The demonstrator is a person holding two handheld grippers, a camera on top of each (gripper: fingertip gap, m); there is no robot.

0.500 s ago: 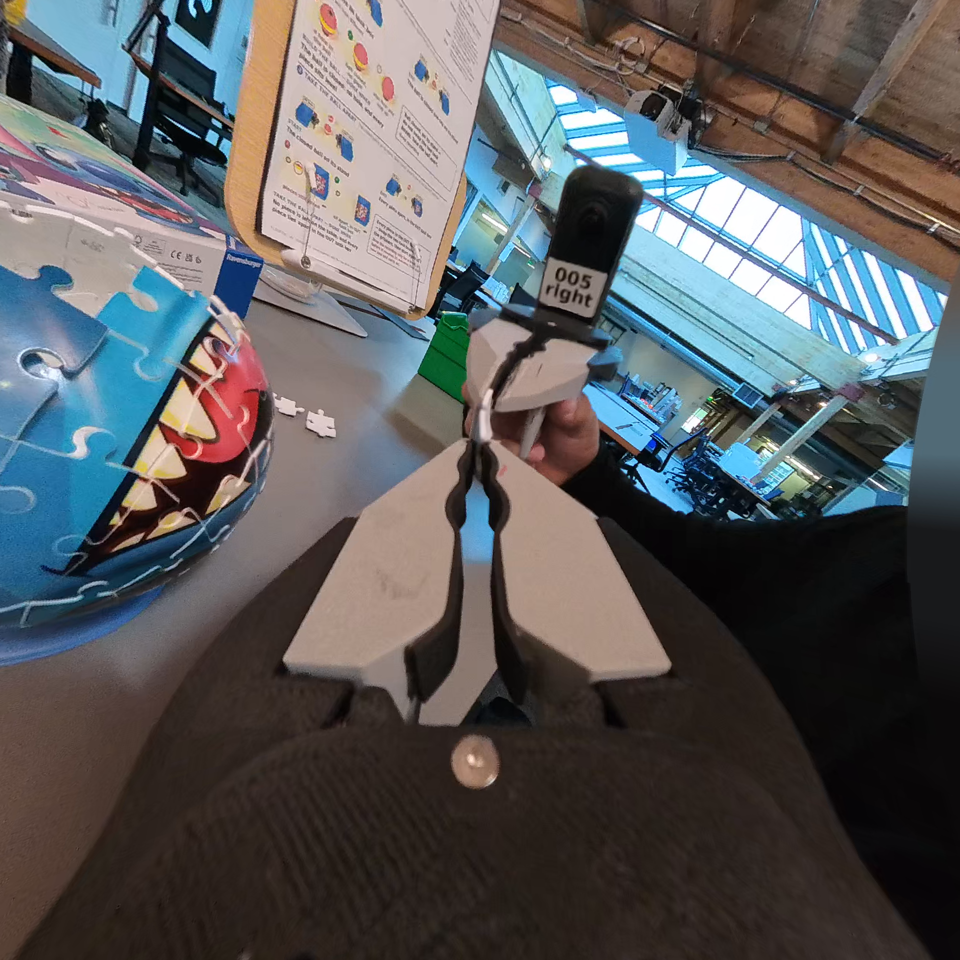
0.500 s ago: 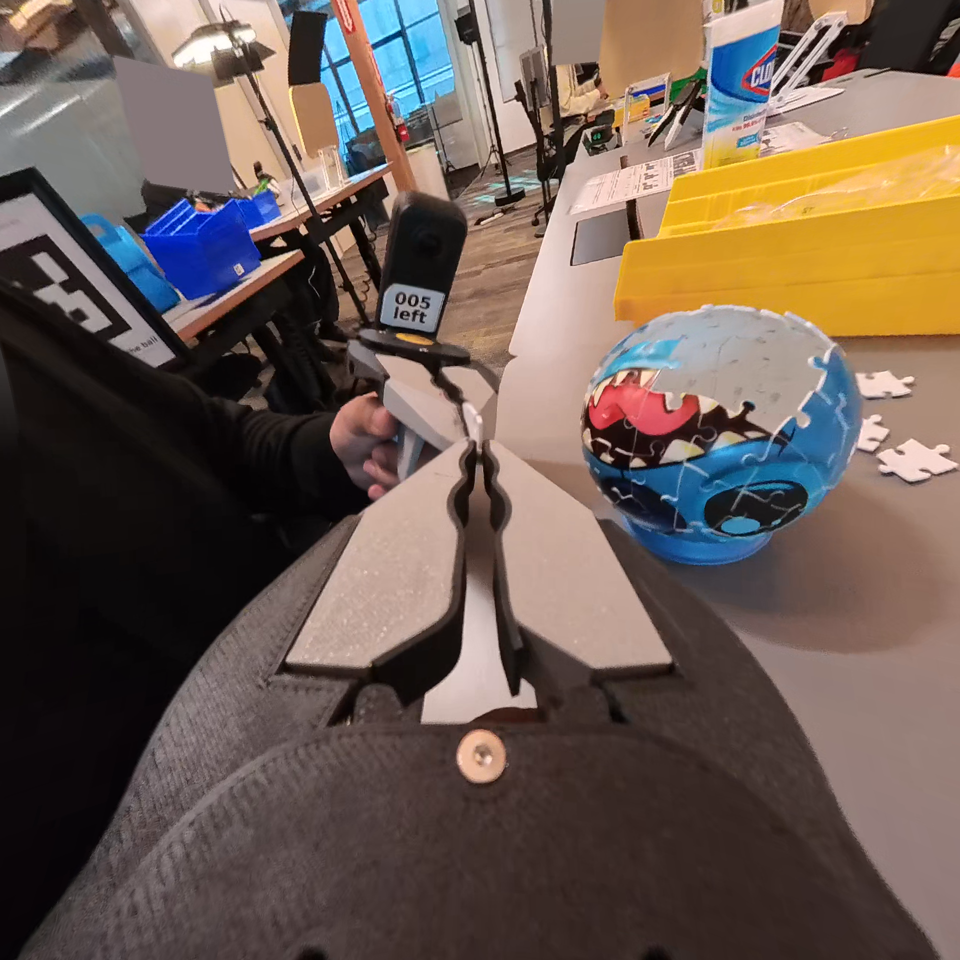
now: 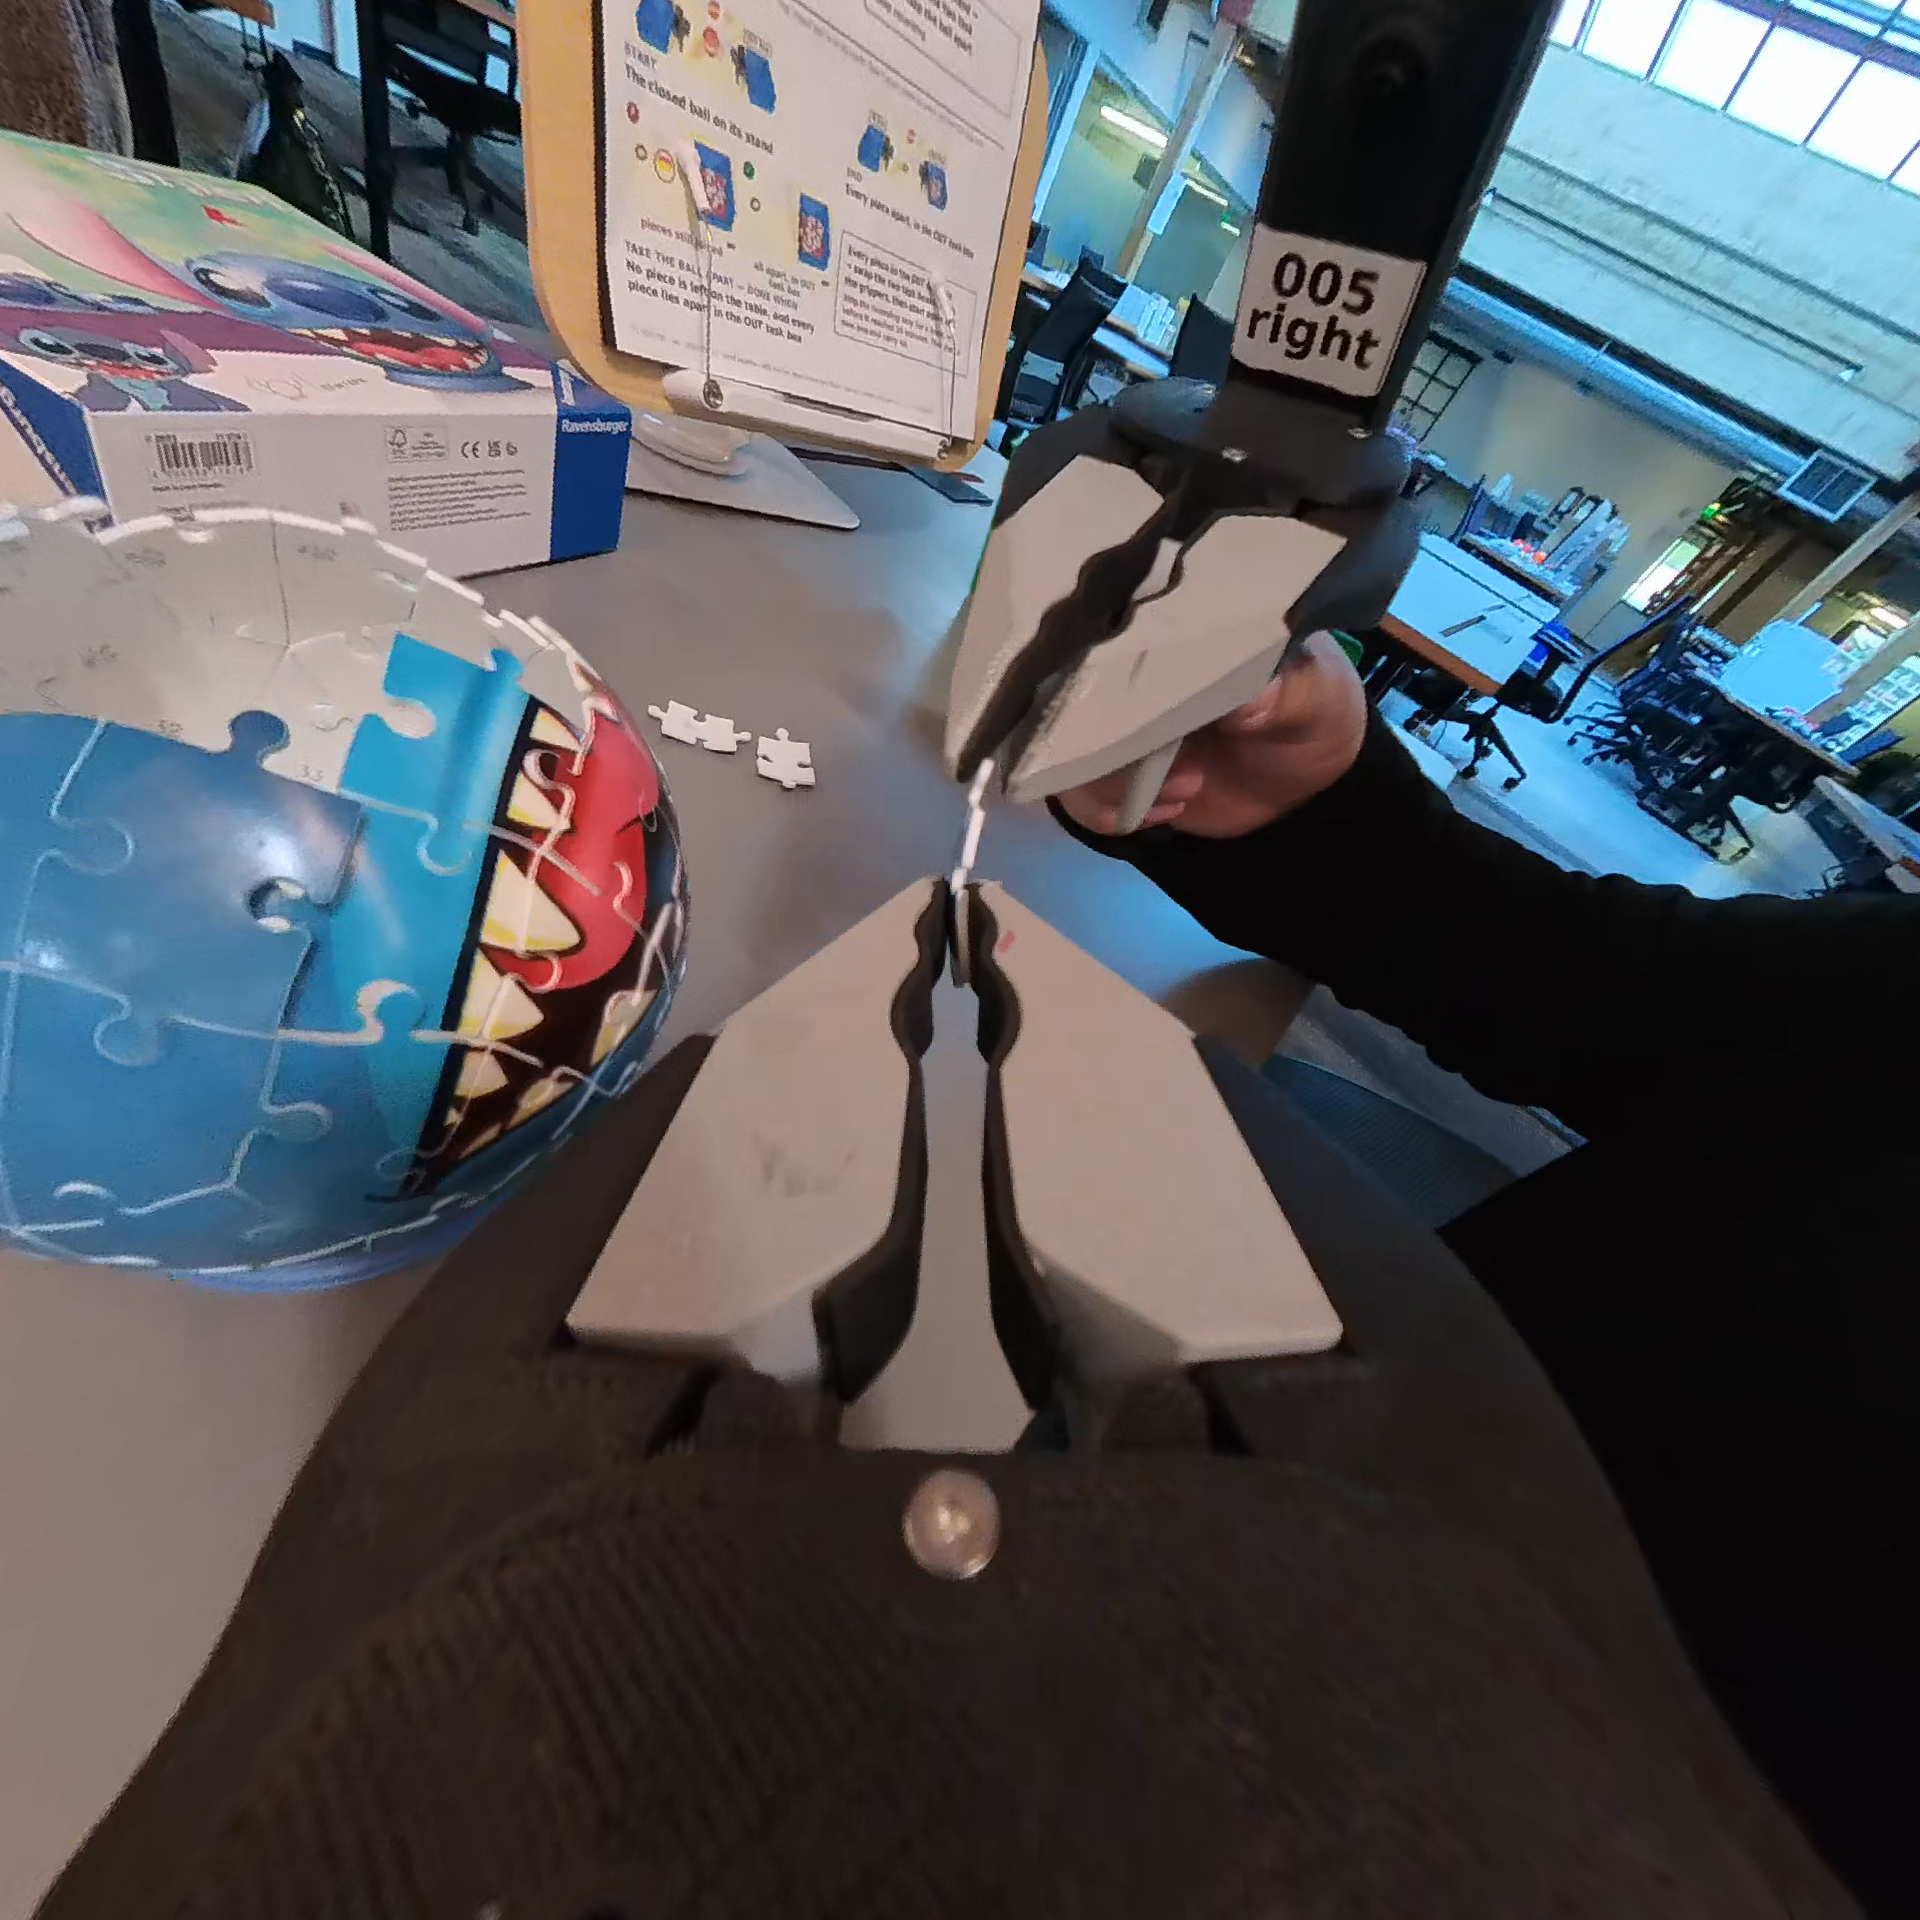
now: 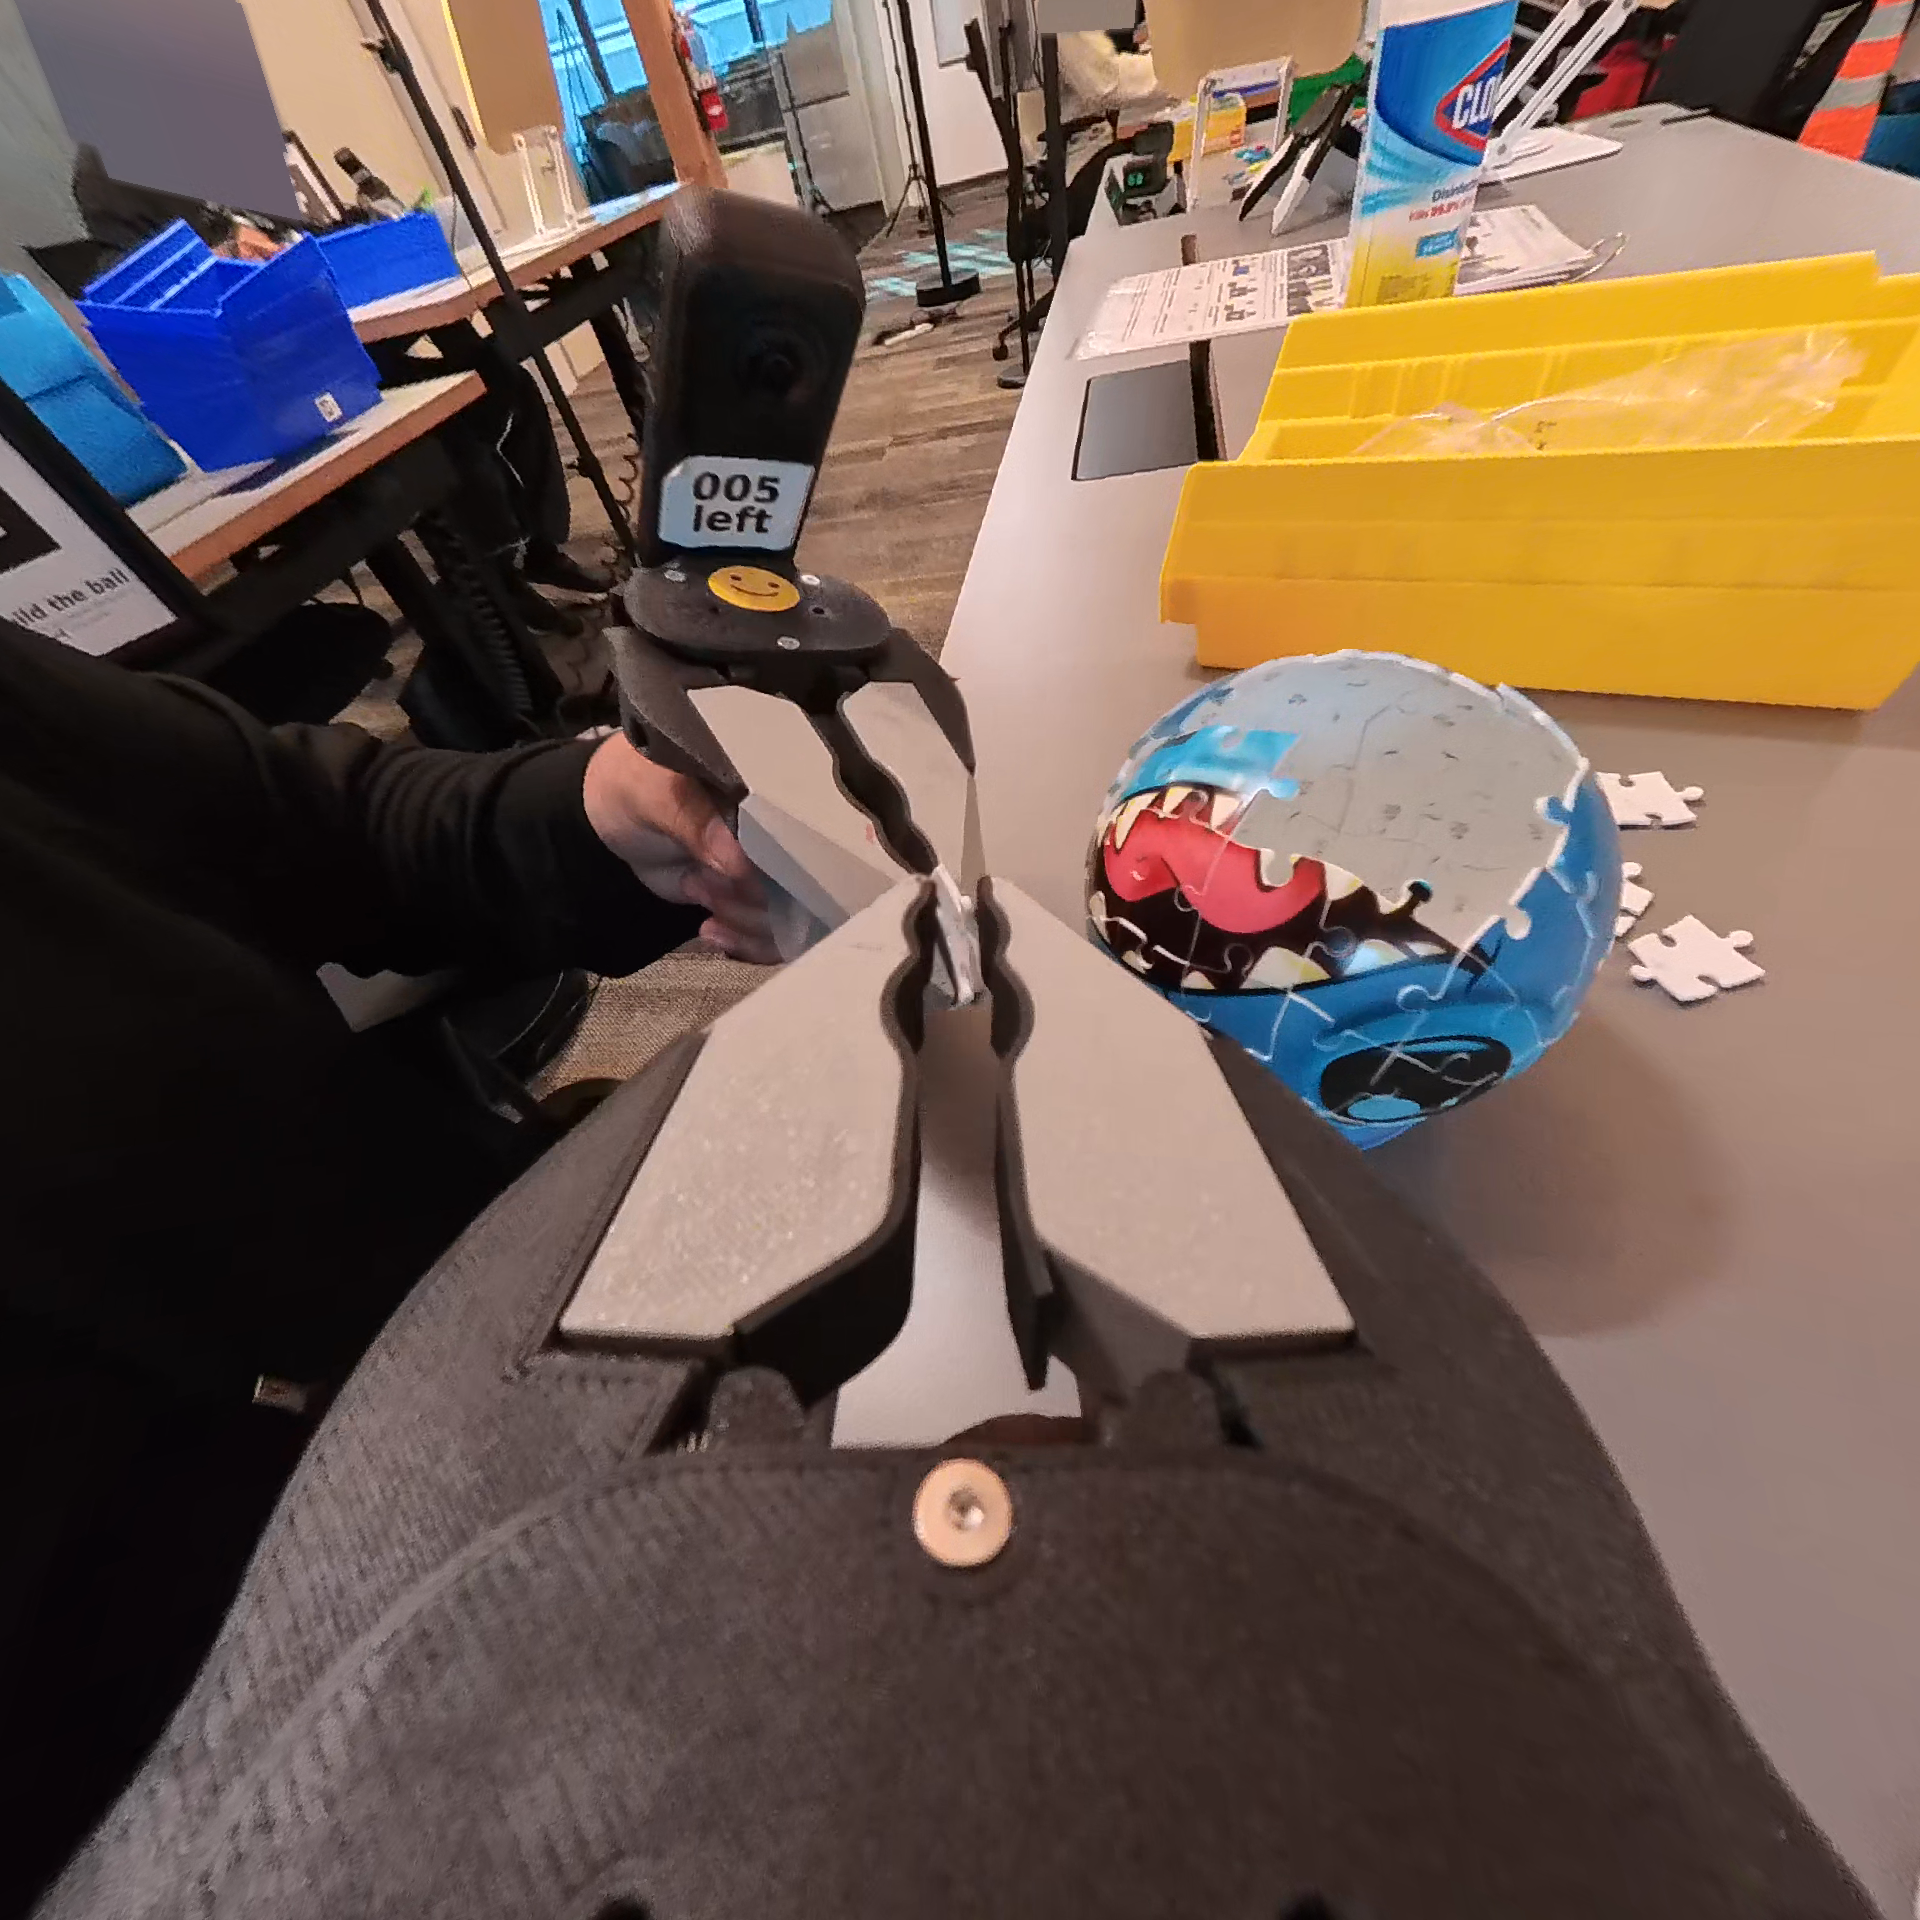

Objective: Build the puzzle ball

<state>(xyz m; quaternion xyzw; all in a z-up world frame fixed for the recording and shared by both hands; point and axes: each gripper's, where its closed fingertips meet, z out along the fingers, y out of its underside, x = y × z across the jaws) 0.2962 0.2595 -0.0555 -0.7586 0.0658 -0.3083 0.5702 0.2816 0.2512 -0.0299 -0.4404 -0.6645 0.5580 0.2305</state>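
Yellow bin (clear plastic bag inside) behind puzzle ball

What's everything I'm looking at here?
puzzle ball: one, blue with red toothy mouth, top white, on the table
held piece: one, white, pinched between both grippers
loose pieces: three, white, on table by the ball
puzzle box: one, colourful, near instruction sheet
instruction sheet: one, white, on a stand
bin: one, yellow, beyond ball
wipes canister: one, blue-white, far table end
table: one, grey
left gripper: one, grey, shut on held piece
right gripper: one, grey, shut on held piece
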